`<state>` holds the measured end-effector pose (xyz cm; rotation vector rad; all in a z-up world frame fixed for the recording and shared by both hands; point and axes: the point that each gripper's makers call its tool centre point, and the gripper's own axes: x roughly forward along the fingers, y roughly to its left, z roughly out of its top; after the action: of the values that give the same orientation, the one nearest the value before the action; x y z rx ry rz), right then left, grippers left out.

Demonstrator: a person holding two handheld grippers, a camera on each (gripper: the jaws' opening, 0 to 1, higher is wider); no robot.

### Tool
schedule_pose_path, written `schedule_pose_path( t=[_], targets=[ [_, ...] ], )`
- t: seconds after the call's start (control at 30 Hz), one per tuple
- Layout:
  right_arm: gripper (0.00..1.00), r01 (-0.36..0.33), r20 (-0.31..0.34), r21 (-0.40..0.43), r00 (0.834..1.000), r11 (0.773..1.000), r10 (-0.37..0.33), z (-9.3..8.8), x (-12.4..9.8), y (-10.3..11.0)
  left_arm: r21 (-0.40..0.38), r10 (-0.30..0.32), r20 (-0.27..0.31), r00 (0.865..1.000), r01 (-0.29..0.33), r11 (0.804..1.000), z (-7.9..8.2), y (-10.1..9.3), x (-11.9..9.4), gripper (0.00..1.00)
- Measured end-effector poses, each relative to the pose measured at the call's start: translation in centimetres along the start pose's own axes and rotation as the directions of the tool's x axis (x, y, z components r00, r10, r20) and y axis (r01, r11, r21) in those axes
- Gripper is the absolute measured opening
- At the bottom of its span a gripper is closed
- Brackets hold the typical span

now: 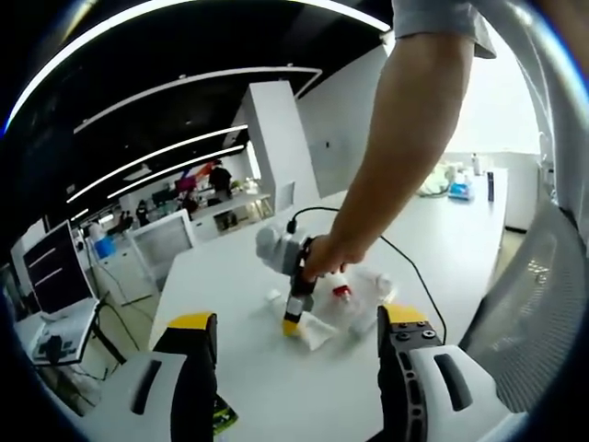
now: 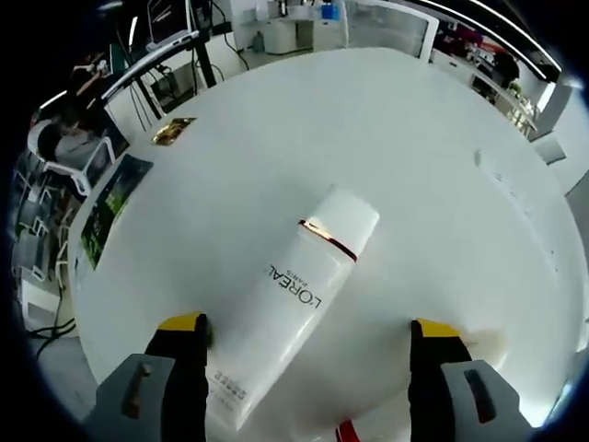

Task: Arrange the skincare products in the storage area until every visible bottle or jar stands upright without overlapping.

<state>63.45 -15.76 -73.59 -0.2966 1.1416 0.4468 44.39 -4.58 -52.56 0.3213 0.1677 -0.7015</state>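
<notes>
A white L'Oreal bottle (image 2: 296, 293) with a red-and-gold band lies flat on the white table (image 2: 414, 138), its cap pointing away. My right gripper (image 2: 308, 327) is open, its yellow-tipped jaws wide apart on either side of the bottle's lower half, not touching it. A bit of red (image 2: 345, 431) shows below it. In the left gripper view a hand holds that right gripper (image 1: 291, 322) tip-down over a cluster of white products (image 1: 317, 330) and a red-capped item (image 1: 341, 291). My left gripper (image 1: 299, 322) hangs open above the table's near side, with nothing between its jaws.
A dark green leaflet (image 2: 106, 212) and a small gold packet (image 2: 173, 131) lie near the table's left edge. A black cable (image 1: 405, 262) runs across the table. Bottles and boxes (image 1: 456, 180) stand at the far end. A mesh chair (image 1: 543, 304) is close on the right, a monitor (image 1: 55, 267) to the left.
</notes>
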Motion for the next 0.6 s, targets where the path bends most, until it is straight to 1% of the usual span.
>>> schedule_pose_path(
  t=[0.13, 0.3, 0.4, 0.47, 0.6],
  targets=[
    [0.70, -0.029, -0.003, -0.088, 1.000, 0.996, 0.029, 0.4, -0.2, 0.8, -0.003, 0.001, -0.002, 1.000, -0.001, 1.000, 0.0, 0.1, 0.0, 0.67],
    [0.54, -0.042, -0.012, -0.121, 0.999, 0.992, 0.041, 0.5, -0.3, 0.9, -0.003, -0.001, -0.003, 1.000, 0.001, 1.000, -0.1, 0.0, 0.0, 0.66],
    [0.40, -0.048, -0.009, -0.150, 0.999, 0.987, 0.047, 0.6, -0.4, 1.2, -0.003, -0.003, -0.008, 1.000, 0.003, 1.000, -0.2, 0.0, 0.0, 0.64],
    [0.32, -0.053, -0.004, -0.167, 0.999, 0.985, 0.054, 0.7, -0.4, 1.3, -0.001, -0.004, -0.010, 1.000, 0.004, 1.000, -0.2, 0.0, 0.0, 0.62],
    [0.32, -0.059, 0.001, -0.179, 0.998, 0.982, 0.060, 0.6, -0.4, 1.3, 0.001, -0.004, -0.012, 1.000, 0.004, 1.000, -0.2, 0.0, 0.0, 0.61]
  ],
)
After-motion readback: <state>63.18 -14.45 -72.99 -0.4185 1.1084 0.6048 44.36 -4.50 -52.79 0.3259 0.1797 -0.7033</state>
